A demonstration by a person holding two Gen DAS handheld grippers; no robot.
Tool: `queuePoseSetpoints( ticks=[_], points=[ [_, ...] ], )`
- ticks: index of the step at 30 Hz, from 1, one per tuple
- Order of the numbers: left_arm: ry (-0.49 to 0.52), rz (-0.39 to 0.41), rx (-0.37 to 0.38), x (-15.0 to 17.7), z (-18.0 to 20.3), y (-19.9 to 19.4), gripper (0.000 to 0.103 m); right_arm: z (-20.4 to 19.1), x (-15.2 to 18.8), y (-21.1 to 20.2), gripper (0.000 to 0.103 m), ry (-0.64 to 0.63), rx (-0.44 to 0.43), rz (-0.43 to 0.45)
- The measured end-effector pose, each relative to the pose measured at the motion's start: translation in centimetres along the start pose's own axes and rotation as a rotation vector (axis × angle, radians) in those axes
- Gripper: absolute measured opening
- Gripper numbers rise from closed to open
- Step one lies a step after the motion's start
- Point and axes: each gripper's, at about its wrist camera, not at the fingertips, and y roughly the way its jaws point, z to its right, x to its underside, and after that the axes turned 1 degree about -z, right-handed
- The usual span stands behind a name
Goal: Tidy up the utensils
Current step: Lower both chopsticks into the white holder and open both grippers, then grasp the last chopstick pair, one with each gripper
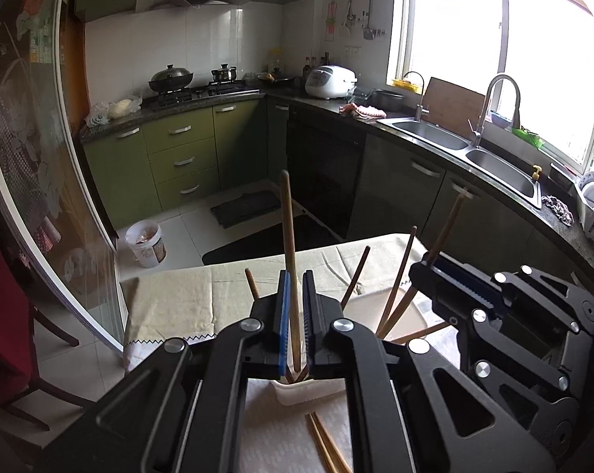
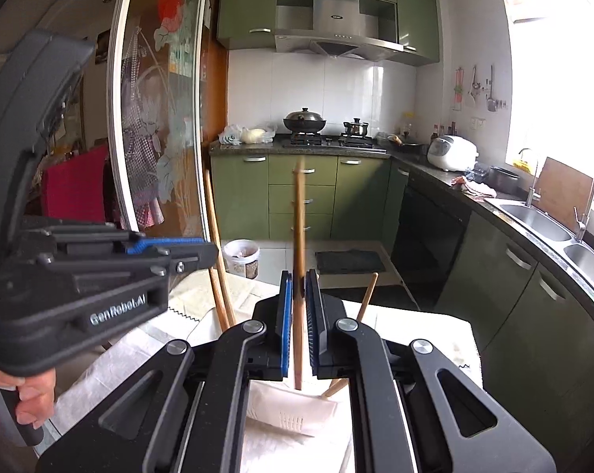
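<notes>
Wooden, slender and upright, one chopstick (image 1: 289, 260) is clamped by the left gripper (image 1: 295, 307) and another chopstick (image 2: 298, 276) by the right gripper (image 2: 298, 315), above a white holder (image 2: 297, 414) at 6 o'clock.

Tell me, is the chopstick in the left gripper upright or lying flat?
Upright. The chopstick stands nearly vertical between the pads of the left gripper, its lower end down in the white holder.

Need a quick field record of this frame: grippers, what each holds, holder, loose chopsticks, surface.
left gripper: shut on a chopstick, upright
right gripper: shut on another chopstick, upright, lower tip over the holder
holder: white utensil holder, several chopsticks leaning in it
loose: two chopsticks lying flat on the cloth near the holder
surface: table with pale cloth
setting: kitchen, double sink at right
</notes>
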Motion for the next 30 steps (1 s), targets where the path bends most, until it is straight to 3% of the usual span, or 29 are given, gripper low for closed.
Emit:
queuePoseSetpoints(
  ticks=[5, 8, 9, 11, 12, 13, 16, 21, 30],
  points=[
    [-0.012, -0.001, 0.005, 0.8, -0.5, -0.9, 0.015, 0.1, 0.0, -1.5, 0.012, 0.002, -0.016, 0.023],
    [-0.015, -0.011, 0.015, 1.5, -0.5, -2.2, 0.015, 0.5, 0.2, -4.3, 0.012, 0.016, -0.043, 0.076],
    [-0.015, -0.029, 0.022, 1.8, -0.4, -2.6, 0.017, 0.7, 0.3, -5.5, 0.016, 0.021, -0.053, 0.095],
    [-0.024, -0.089, 0.034, 3.1, -0.1, -2.9, 0.032, 1.1, 0.8, -8.2, 0.03, 0.033, -0.079, 0.133],
    [-0.032, -0.127, 0.043, 4.1, 0.0, -2.8, 0.044, 1.5, 1.2, -9.5, 0.036, 0.038, -0.09, 0.144],
    [-0.036, -0.167, 0.053, 5.2, -0.1, -2.5, 0.047, 1.8, 1.7, -10.7, 0.039, 0.044, -0.096, 0.147],
    [-0.045, -0.306, 0.073, 9.1, 0.5, -0.7, 0.047, 2.8, 3.4, -13.2, 0.048, 0.052, -0.091, 0.121],
    [-0.101, -0.547, 0.104, 14.8, 1.1, 4.2, 0.047, 5.2, 7.6, -14.2, 0.049, 0.113, -0.036, -0.002],
    [-0.101, -0.647, 0.035, 17.2, 3.4, 7.9, 0.026, 10.4, 13.9, -14.3, 0.049, 0.244, -0.013, -0.125]
  ],
)
